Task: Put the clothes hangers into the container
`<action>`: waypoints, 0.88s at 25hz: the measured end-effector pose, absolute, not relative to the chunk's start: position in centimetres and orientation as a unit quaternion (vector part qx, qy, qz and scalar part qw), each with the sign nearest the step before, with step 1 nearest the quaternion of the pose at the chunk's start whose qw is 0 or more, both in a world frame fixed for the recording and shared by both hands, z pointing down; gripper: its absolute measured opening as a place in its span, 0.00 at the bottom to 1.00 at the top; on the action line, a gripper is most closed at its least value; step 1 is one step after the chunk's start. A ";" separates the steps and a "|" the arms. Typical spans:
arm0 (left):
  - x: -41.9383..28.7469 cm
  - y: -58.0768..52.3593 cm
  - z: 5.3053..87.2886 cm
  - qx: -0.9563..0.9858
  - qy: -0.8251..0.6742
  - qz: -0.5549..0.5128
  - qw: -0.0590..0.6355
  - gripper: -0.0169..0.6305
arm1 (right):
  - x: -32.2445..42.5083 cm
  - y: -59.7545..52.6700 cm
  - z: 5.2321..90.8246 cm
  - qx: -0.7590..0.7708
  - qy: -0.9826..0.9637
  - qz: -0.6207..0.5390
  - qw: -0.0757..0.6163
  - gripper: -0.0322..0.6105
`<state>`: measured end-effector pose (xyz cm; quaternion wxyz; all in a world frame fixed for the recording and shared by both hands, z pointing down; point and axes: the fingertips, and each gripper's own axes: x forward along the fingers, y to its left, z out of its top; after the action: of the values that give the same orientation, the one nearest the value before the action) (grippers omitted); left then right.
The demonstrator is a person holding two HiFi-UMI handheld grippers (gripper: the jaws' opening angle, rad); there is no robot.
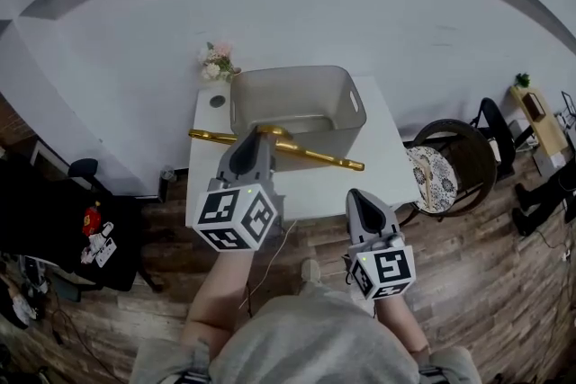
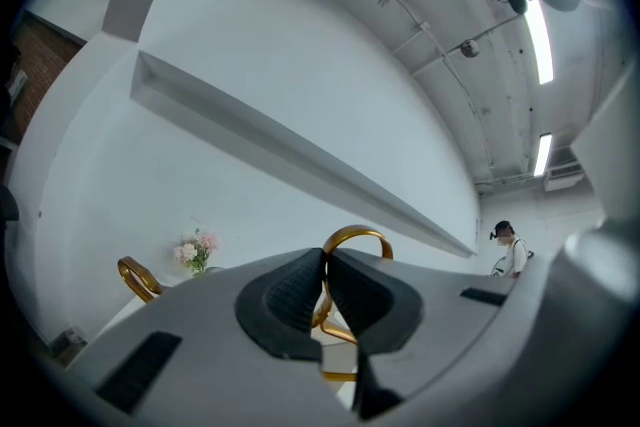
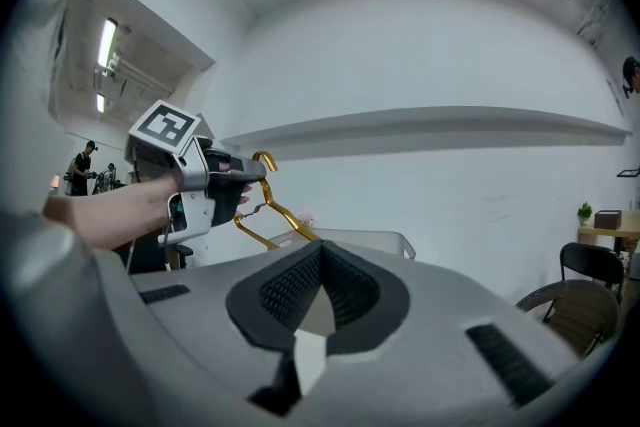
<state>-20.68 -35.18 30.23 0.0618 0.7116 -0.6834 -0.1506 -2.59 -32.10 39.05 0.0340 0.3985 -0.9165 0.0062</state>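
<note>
My left gripper has its jaws closed on the thin neck of the gold hanger. I hold it up above the white table, just in front of the grey container, and its long bar lies across the near wall. The right gripper is closed too, with nothing between its pads, and it is apart from the hanger.

I think the danger is the length. The bar looks about as long as the opening, so one end can catch the rim. The thin neck may also turn in the pads, and the hanger may then slip out beside the container.
</note>
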 end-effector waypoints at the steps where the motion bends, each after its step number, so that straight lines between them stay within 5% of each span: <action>1: -20.7 -36.0 30.1 0.712 -0.683 -0.150 0.062 0.05 | -2.7 -32.8 38.9 0.397 -0.917 0.005 0.033 0.05; 22: -20.6 -48.9 30.1 0.715 -0.672 -0.165 0.095 0.05 | -4.0 -43.8 38.9 0.369 -0.929 0.011 0.031 0.05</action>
<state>-20.63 -48.92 30.09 0.0947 0.7153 -0.6725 -0.1650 -4.00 -43.76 38.87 0.0314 0.3693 -0.9287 0.0112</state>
